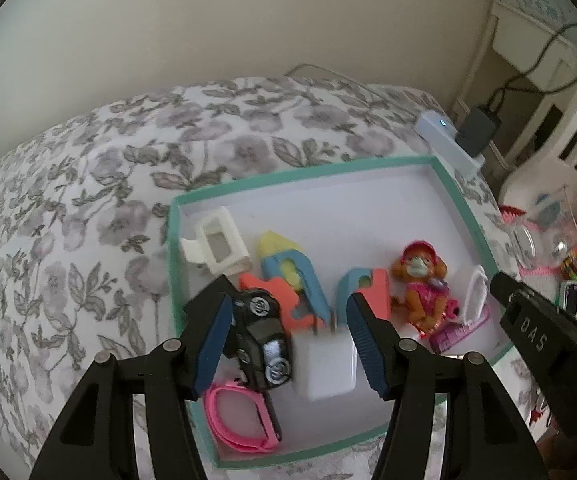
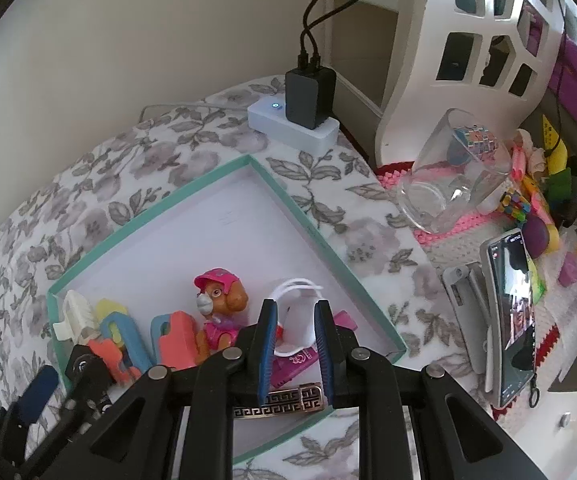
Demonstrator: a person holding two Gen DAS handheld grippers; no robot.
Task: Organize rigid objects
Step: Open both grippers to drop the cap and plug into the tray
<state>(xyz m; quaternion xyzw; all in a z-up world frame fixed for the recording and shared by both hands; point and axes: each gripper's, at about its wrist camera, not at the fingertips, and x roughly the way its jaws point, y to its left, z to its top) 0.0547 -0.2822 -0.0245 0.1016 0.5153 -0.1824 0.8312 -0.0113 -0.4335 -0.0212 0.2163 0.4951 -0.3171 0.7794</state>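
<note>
Where the floral bedspread [image 1: 88,208] ends, a cream wall [image 1: 208,20] rises.

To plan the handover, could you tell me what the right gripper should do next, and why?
Probably open the right gripper and let go of the white clip: it is shut on the clip, which already sits inside the tray, beside the figure, so little seems left but the release.

The tray [image 1: 176,240] lies on the bed [image 1: 68,200]. In it, the toy car [image 1: 262,336] sits between the left hand-held gripper's [image 1: 288,344] fingers. The dog toy [image 1: 422,284] stands to its right, the clip [image 1: 216,240] behind.
</note>
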